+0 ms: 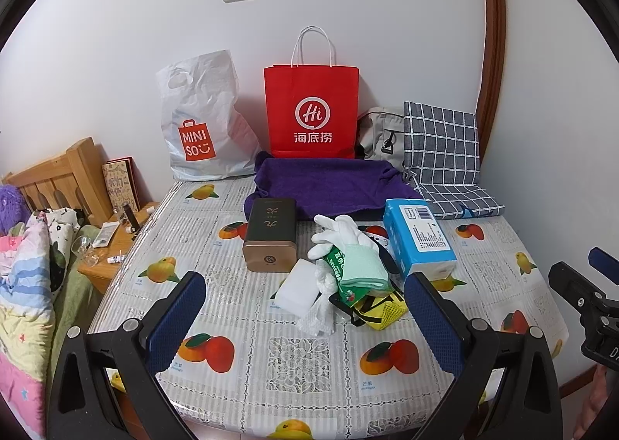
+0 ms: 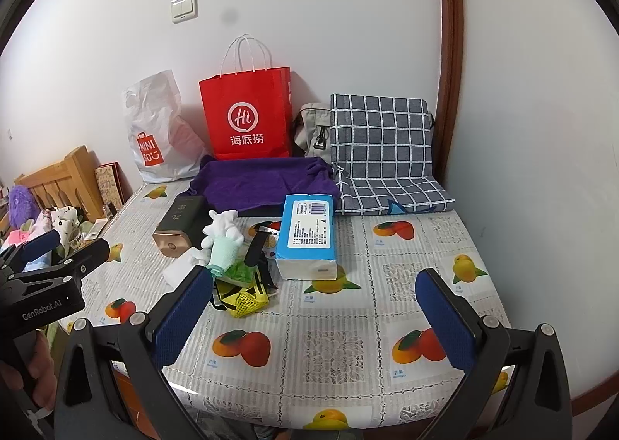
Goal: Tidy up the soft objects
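Both my grippers, left (image 1: 305, 324) and right (image 2: 313, 320), hang wide apart holding nothing, and grabbing the glove (image 1: 340, 238) might drag the whole pile (image 1: 348, 293) along.

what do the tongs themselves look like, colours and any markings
Both the left tongs and right tongs have black plastic frames with silver screws and two flat fingers faced with textured blue pads. The left unit's black body carries white "GenRobot.AI" lettering. No sleeves or cables are visible.

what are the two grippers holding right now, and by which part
Nothing. The left gripper and the right gripper both hang open above the table's near edge, short of the white glove and the tissue pack.
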Action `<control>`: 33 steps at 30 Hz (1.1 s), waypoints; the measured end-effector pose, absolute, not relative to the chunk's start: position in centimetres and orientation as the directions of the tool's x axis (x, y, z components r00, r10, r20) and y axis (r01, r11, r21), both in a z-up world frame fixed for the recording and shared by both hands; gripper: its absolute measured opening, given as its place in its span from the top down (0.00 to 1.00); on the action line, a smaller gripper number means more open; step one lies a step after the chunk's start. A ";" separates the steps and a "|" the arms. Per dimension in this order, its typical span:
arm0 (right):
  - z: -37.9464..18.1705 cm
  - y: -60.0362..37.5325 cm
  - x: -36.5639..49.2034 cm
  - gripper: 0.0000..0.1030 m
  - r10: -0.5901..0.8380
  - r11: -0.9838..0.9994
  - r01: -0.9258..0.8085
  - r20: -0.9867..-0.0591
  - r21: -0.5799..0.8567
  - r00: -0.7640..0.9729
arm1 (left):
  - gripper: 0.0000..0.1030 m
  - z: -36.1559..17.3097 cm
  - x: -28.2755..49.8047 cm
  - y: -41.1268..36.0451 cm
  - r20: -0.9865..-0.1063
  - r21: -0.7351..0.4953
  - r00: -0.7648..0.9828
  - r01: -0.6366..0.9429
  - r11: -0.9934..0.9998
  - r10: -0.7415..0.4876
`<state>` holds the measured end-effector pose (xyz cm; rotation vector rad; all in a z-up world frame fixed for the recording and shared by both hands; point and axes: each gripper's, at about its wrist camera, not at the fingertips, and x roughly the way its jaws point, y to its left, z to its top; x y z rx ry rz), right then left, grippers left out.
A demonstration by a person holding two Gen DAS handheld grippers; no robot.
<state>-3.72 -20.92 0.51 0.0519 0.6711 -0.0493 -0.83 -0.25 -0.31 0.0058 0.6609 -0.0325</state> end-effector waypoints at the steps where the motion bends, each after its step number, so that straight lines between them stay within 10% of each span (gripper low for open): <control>1: 0.5 -20.9 -3.7 0.00 -0.027 0.998 0.061 -0.623 0.034 0.782 | 0.00 -0.3 -0.8 -0.2 -0.614 -0.005 0.789 0.032 0.999 -0.029; 33: 0.4 -20.1 -4.1 0.00 -0.009 0.999 0.038 -0.615 0.035 0.789 | 0.00 -0.3 -0.8 -0.3 -0.614 0.000 0.789 0.029 1.000 -0.023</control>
